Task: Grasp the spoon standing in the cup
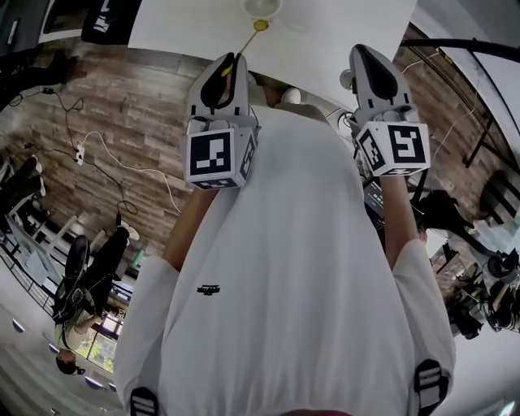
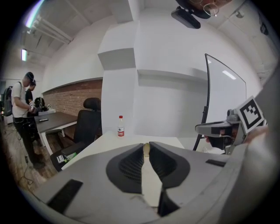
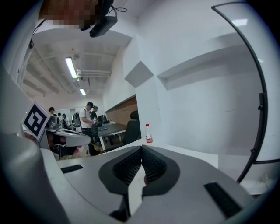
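Note:
My left gripper (image 1: 230, 58) is shut on a thin yellowish spoon (image 1: 248, 42), which sticks out past the jaw tips toward a round pale cup (image 1: 262, 6) at the white table's near edge. The spoon's round end (image 1: 260, 25) lies just short of the cup. In the left gripper view only a small pale bit of the spoon (image 2: 146, 150) shows, pinched between the closed jaws of the left gripper (image 2: 146, 146). My right gripper (image 1: 362, 50) is held level beside it, away from the cup. Its jaws meet with nothing between them in the right gripper view (image 3: 141, 148).
A water bottle with a red cap (image 2: 120, 126) stands on the far part of the white table (image 2: 105, 142). A black office chair (image 2: 89, 118) is beside it, and people stand at a desk on the left (image 2: 22, 105). A whiteboard on a black stand (image 2: 227, 92) is on the right.

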The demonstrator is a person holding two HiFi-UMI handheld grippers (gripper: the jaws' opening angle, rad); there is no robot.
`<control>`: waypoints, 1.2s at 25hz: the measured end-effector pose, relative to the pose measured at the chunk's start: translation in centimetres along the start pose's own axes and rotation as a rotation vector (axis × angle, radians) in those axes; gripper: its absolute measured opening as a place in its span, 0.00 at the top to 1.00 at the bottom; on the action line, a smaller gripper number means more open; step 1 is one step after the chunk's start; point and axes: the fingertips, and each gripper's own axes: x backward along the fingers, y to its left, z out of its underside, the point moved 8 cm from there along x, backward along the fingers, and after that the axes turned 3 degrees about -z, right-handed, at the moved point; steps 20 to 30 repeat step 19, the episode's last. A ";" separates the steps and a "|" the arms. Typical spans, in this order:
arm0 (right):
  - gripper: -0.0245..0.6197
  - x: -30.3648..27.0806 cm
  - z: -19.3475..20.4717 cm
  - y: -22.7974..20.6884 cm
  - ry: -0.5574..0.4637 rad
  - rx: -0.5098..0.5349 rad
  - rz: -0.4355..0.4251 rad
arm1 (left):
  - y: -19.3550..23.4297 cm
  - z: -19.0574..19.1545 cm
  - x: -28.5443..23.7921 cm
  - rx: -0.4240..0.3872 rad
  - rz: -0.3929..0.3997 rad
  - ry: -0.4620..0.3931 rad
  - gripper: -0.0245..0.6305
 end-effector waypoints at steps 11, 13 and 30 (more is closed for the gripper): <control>0.96 1.2 -1.1 -0.4 -0.007 -0.012 0.025 | -0.7 -0.3 -0.5 -0.002 0.021 0.006 0.90; 0.96 1.3 -1.2 -0.4 -0.017 -0.010 0.036 | -0.8 -0.5 -0.6 -0.001 0.022 0.002 0.90; 0.96 2.2 -1.4 -0.4 -0.012 -0.028 0.063 | -1.4 -0.5 -0.5 0.003 0.032 0.003 0.90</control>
